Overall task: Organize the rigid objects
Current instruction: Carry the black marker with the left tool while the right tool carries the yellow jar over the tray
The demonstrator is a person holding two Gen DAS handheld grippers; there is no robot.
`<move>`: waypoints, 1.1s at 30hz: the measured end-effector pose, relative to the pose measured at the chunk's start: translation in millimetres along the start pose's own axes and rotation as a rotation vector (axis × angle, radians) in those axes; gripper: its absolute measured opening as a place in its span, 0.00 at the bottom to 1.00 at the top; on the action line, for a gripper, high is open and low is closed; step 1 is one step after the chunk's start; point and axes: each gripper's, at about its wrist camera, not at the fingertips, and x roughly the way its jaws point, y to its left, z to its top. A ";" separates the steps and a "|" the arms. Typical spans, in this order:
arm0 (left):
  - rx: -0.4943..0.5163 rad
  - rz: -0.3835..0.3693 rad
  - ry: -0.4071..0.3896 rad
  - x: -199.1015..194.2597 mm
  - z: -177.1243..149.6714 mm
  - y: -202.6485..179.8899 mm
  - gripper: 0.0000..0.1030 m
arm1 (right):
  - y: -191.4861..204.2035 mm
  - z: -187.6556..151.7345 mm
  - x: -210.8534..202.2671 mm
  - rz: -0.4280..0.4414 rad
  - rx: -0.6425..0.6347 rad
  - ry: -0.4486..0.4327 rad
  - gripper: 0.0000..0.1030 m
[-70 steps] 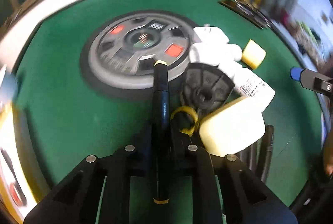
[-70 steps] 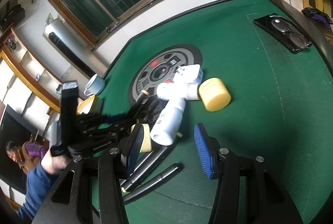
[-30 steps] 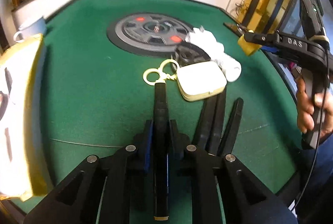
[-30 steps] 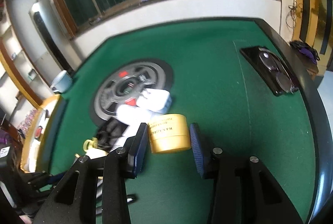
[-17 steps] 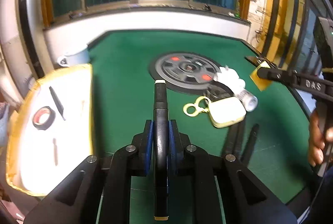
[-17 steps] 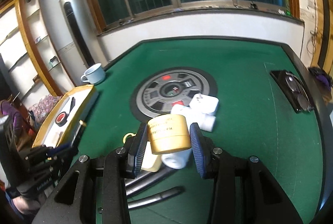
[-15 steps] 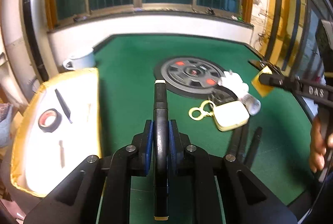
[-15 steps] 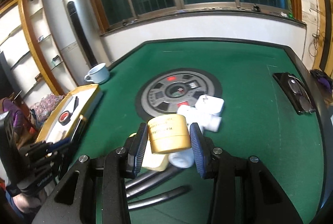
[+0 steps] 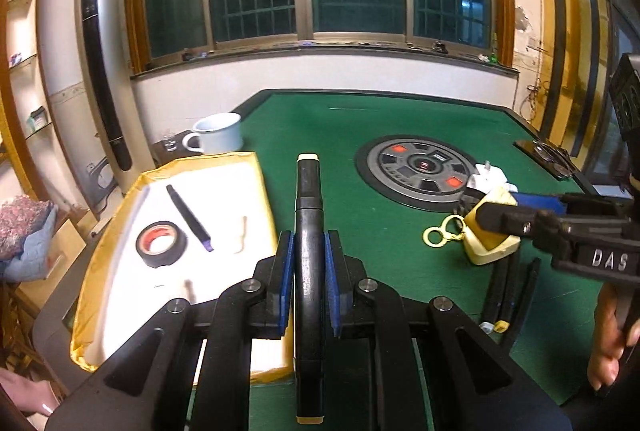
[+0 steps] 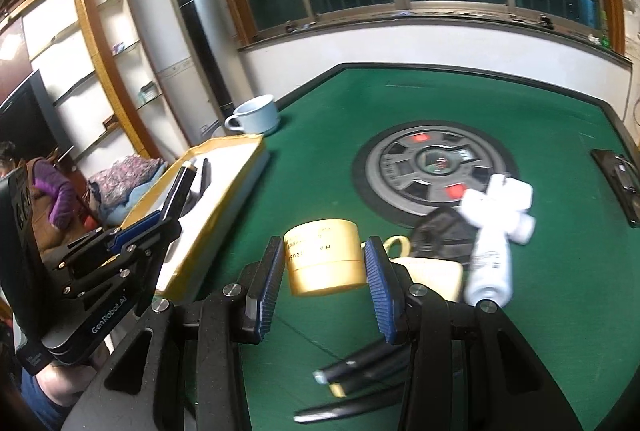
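Observation:
My left gripper (image 9: pixel 309 245) is shut on a black marker (image 9: pixel 308 199) with cream caps, held lengthwise just right of the white, yellow-rimmed tray (image 9: pixel 262 191). My right gripper (image 10: pixel 322 263) is shut on a round yellow jar (image 10: pixel 324 257), held above the green table left of the pile. In the pile lie a white bottle (image 10: pixel 490 263), a white adapter (image 10: pixel 508 195), a black disc (image 10: pixel 440 231), a cream case (image 9: pixel 490 251) with a gold keyring (image 9: pixel 440 231), and loose black markers (image 10: pixel 360 363). The left gripper (image 10: pixel 164 211) shows over the tray's near edge (image 10: pixel 224 199).
The tray holds a tape roll (image 9: pixel 161 243), a black pen (image 9: pixel 188 217) and small sticks. A pale mug (image 9: pixel 218 139) stands behind it. A grey wheel-like disc (image 9: pixel 420 167) is set in the table's middle. A dark glasses case (image 10: pixel 616 179) lies at the right edge.
Both grippers have swung left, away from the pile towards the tray. The right one closed on the yellow jar and lifted it. The left has kept hold of the marker and risen.

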 end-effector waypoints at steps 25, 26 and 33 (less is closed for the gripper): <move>-0.183 0.087 0.007 4.4 -20.9 97.0 0.12 | 116.5 1.3 49.8 0.099 -0.171 0.072 0.36; -0.195 0.094 0.009 5.0 -22.9 103.0 0.12 | 120.8 1.1 52.3 0.102 -0.178 0.073 0.36; -0.275 0.131 0.048 15.9 -33.6 139.4 0.12 | 153.0 -1.1 72.0 0.114 -0.234 0.101 0.36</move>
